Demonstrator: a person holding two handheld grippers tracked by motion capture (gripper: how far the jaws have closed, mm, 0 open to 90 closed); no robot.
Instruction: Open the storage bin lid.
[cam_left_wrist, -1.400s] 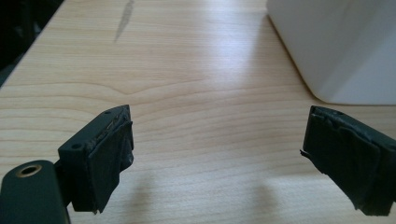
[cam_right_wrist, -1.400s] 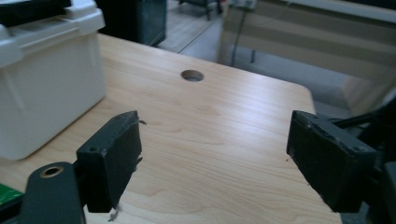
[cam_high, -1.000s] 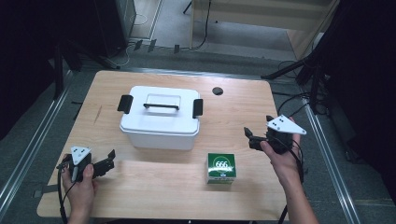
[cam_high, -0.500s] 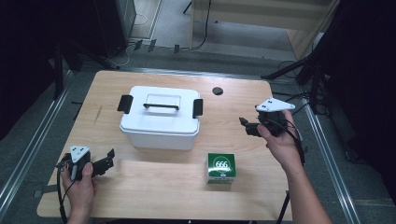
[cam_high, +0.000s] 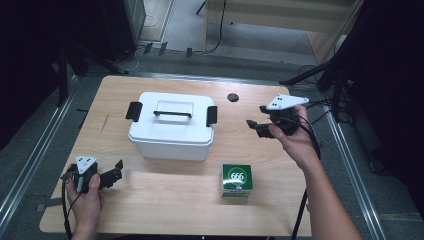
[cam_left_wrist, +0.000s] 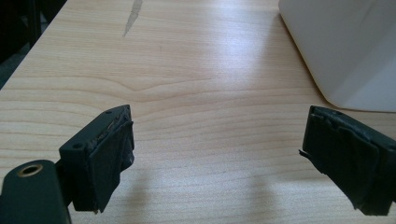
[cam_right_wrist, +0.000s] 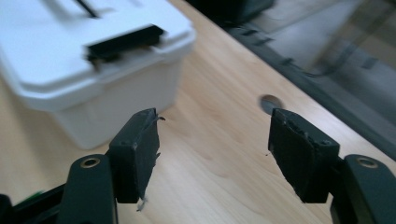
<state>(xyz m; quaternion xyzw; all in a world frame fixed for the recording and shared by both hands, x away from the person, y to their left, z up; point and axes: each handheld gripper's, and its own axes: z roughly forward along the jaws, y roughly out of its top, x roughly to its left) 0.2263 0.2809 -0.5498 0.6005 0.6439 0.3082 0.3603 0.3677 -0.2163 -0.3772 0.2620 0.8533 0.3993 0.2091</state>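
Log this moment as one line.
left gripper: open, empty | right gripper: open, closing, empty, facing box latch | carton: untouched

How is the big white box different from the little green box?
The white box is much bigger than the green box. The white box has a lid with a handle and black clips at its ends; the green box bears a white circle reading 666. Both rest on the wooden table, untouched.

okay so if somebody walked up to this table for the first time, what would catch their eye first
Most likely the large white plastic storage box with black side latches and a lid handle, shut, in the middle of the light wooden table. Next, the small green-and-white carton printed 666, standing apart in front of the box toward the right. The left gripper rests low near the front-left corner, and the right gripper points at the box's right latch, empty-jawed.
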